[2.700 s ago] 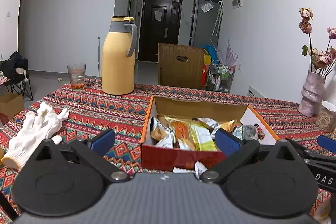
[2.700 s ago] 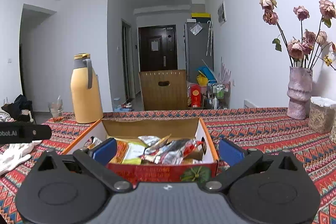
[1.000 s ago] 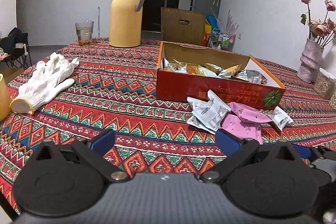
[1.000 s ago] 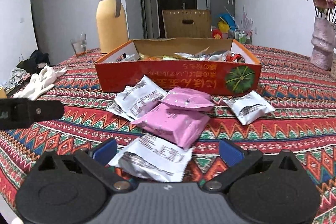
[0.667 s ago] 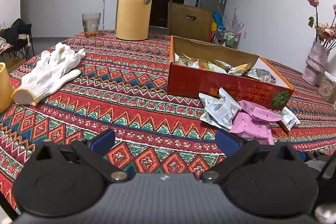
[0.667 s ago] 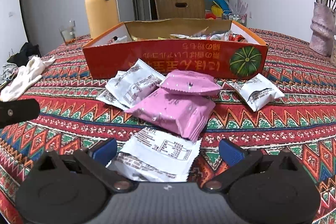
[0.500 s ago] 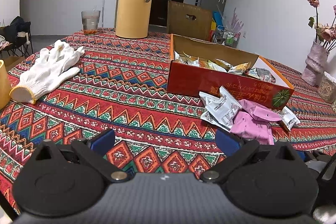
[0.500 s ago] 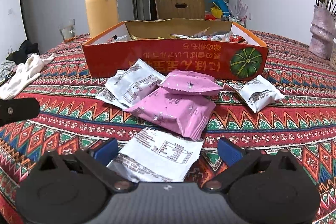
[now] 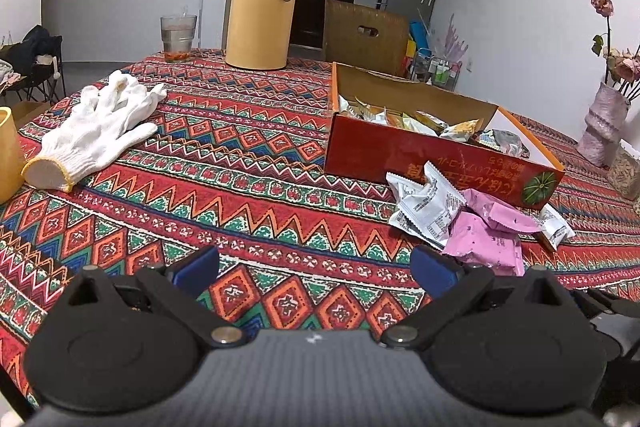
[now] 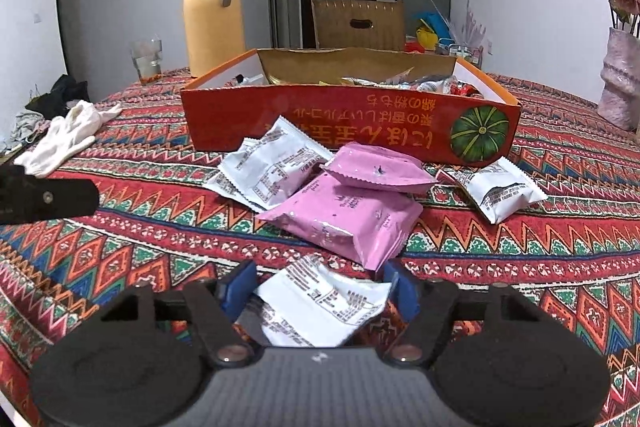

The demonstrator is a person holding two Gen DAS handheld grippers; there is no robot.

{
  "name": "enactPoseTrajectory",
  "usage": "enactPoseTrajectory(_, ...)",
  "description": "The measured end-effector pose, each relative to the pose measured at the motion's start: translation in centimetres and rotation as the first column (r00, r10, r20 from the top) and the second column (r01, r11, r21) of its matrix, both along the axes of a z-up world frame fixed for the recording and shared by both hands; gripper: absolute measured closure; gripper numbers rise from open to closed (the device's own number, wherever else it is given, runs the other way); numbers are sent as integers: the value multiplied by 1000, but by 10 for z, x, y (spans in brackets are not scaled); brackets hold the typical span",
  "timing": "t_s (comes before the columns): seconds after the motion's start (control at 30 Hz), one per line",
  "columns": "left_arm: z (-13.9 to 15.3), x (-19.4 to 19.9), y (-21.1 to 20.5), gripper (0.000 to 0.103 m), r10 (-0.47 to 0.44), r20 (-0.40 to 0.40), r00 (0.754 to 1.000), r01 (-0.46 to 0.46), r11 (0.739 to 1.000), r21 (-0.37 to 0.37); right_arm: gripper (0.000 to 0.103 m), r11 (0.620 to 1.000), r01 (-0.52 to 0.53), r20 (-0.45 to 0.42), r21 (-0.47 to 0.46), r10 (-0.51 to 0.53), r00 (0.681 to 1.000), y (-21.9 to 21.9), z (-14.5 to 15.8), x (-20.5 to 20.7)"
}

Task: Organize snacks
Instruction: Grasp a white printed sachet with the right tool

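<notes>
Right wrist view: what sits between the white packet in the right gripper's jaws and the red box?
Two pink packets, one stacked on the other, lie between the white packet and the red box. The right gripper is closing on the white packet.

Left gripper (image 9: 314, 273): jaws spread wide, nothing between them, angled down.
Right gripper (image 10: 318, 287): angled down, jaws closing around a white packet (image 10: 320, 307).

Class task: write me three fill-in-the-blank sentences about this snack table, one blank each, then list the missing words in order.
1. The white snack packet lies between the jaws of the ____ gripper, which are closing.
2. The two packets stacked before the red box are ____.
3. The white glove lies on the ____.

Missing words: right; pink; tablecloth
</notes>
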State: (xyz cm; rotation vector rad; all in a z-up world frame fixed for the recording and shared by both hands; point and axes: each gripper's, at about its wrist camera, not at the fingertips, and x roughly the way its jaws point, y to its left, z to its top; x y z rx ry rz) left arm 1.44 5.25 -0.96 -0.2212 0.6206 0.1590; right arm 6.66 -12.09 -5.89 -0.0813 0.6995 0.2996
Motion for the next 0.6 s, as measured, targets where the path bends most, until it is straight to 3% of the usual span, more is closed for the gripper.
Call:
enactPoseTrajectory(0.2, 2, -2, -3, 0, 0, 2, 1000, 0, 1000, 7, 60, 1000, -14, 1, 18, 14, 1000, -5, 2, -5)
enactPoseTrajectory(0.6, 7, -3, -12, 0, -3, 7, 1000, 3, 1000, 30, 61, 998, -15, 51, 66, 12, 999, -20, 13, -17)
